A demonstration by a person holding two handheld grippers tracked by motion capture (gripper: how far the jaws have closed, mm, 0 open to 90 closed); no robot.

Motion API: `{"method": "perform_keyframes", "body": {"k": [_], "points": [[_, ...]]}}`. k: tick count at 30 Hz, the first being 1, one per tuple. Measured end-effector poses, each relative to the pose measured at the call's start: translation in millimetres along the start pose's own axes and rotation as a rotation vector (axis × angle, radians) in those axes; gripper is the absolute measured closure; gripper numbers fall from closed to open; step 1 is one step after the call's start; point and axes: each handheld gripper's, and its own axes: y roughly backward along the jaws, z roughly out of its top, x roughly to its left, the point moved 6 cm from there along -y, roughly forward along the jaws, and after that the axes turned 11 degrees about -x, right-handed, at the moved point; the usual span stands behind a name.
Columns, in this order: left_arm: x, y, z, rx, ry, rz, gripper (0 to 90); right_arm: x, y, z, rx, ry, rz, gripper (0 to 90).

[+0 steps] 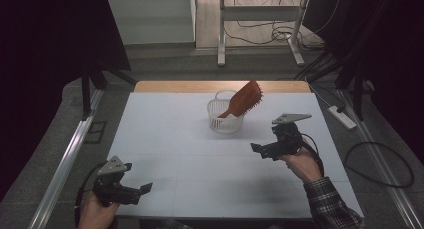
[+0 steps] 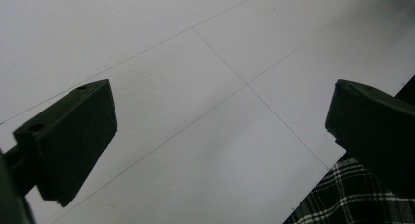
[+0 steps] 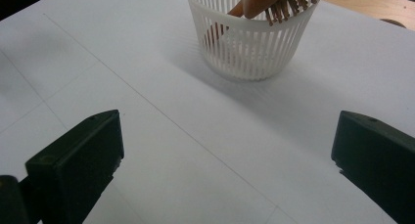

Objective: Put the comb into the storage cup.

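The white table [image 1: 170, 139] carries a white slatted basket [image 1: 225, 120], standing just ahead of the right gripper [image 1: 261, 150].

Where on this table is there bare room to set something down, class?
The white table is bare left of the basket and across the middle between the left gripper and right gripper. It is crowded only at the basket, where the hairbrush leans out.
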Motion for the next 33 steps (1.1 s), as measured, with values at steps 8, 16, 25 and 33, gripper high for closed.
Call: {"method": "perform_keyframes", "body": {"k": [8,16,25,33], "points": [[0.5,1.7,0.3,-0.009,0.004,-0.002,0.0,1.3,6.7,-4.3,0.003,-0.004,0.0,0.0],[1.3,3.7,-0.1,-0.014,0.009,0.001,0.0,1.8,14.8,-9.5,-0.006,0.006,-0.005,0.0],[1.4,3.6,-0.6,-0.009,0.003,0.0,0.0,3.2,24.1,-17.7,0.002,0.003,-0.008,0.0],[1.0,2.9,-0.7,-0.003,0.0,-0.001,0.0,3.9,31.3,-24.0,0.007,0.007,-0.02,0.0]]}}
